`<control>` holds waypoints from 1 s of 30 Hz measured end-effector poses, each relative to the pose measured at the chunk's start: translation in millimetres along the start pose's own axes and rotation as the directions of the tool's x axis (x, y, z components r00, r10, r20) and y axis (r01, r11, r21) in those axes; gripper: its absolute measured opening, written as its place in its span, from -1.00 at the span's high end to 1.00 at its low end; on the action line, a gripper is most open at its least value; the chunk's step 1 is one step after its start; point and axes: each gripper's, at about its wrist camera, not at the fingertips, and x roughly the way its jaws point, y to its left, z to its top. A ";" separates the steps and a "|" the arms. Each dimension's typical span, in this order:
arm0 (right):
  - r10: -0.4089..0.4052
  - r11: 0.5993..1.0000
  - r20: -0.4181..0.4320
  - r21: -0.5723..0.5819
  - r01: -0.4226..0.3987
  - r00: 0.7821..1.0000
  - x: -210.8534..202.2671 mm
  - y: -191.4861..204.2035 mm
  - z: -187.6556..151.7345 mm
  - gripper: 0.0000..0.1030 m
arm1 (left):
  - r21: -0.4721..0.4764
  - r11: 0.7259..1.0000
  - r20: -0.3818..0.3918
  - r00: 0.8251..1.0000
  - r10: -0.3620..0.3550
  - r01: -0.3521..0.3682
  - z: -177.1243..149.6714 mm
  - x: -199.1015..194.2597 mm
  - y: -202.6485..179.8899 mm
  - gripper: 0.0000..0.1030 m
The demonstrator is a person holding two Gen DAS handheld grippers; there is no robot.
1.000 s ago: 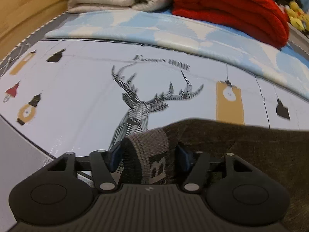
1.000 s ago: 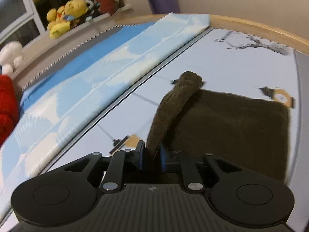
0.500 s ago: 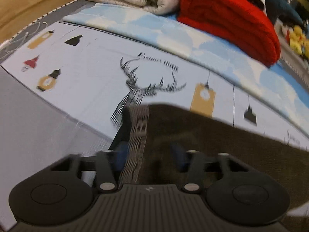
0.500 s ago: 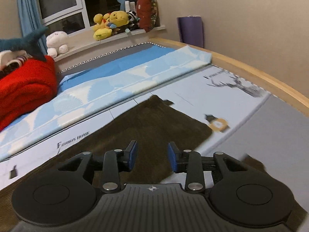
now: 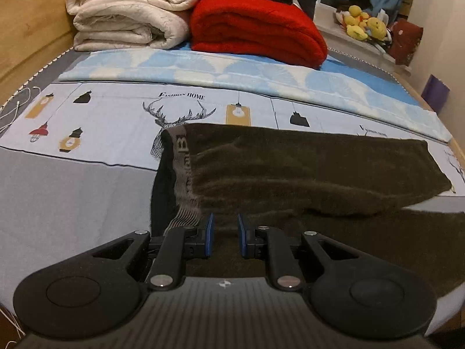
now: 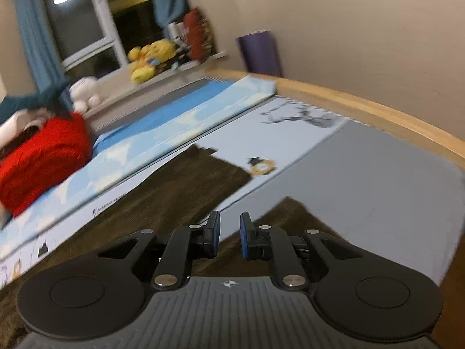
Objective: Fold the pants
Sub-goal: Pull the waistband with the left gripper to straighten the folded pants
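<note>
- The pants point(image 5: 305, 168) lie flat on the bed point(image 5: 72, 192), on top of a sheet with deer and lamp pictures point(image 5: 116, 122).
- They lie just past and under both tools, so neither tool has far to go.
- The long way of the pants runs left to right across the bed. The waistband point(image 5: 181, 168) is at the left end and the leg ends are at the right.
- The left tool point(image 5: 223, 237) hangs over the near part of the pants, right beside the waistband. It is the closer one to that end.
- The right tool point(image 6: 229, 240) hangs over the leg end. In its picture the far leg point(image 6: 186, 180) ends in a straight edge, and the near leg point(image 6: 290, 215) pokes out beside the tool.
- Both tools have their blue pads a little apart, and they are closing. Nothing is between the pads of either one, so neither tool holds the pants.
- The pants are dark brown and fuzzy, like soft thick cloth. The waistband is grey with letters on it.
- One leg lies on top of the other but does not line up, so a strip of the near leg shows.
- I think the next fold brings one end over to the other end, along the long way.
- The right tool's picture is blurry, so small things there are hard to see.
- A red blanket point(image 5: 255, 26) and a white quilt point(image 5: 128, 11) sit folded at the far side of the bed.
</note>
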 end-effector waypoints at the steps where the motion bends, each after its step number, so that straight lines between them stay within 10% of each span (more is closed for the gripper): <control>1: -0.017 1.000 0.010 0.021 0.017 1.000 -5.0 -9.6 -1.3 0.69 | -0.013 1.000 0.001 1.000 -0.001 0.001 -3.9 -1.7 6.3 0.63; 11: -0.233 0.963 -0.155 0.098 0.250 0.960 22.0 -87.4 -25.4 0.66 | 0.044 0.996 -0.097 0.992 0.081 -0.077 -43.3 55.0 44.1 0.59; 18: -0.263 0.887 -0.418 0.249 0.388 0.870 65.5 -113.9 -56.7 0.55 | -0.099 0.992 -0.206 0.977 0.058 -0.080 -37.2 72.4 63.4 -0.06; 22: -0.260 0.879 -0.429 0.266 0.396 0.865 74.6 -108.9 -61.7 0.52 | -0.092 0.978 -0.246 0.956 0.159 -0.186 -38.1 81.7 73.0 -0.21; 30: -0.276 0.880 -0.433 0.246 0.407 0.858 79.7 -108.1 -60.4 0.47 | -0.161 0.976 -0.321 0.943 0.086 -0.144 -46.1 94.4 87.7 -0.37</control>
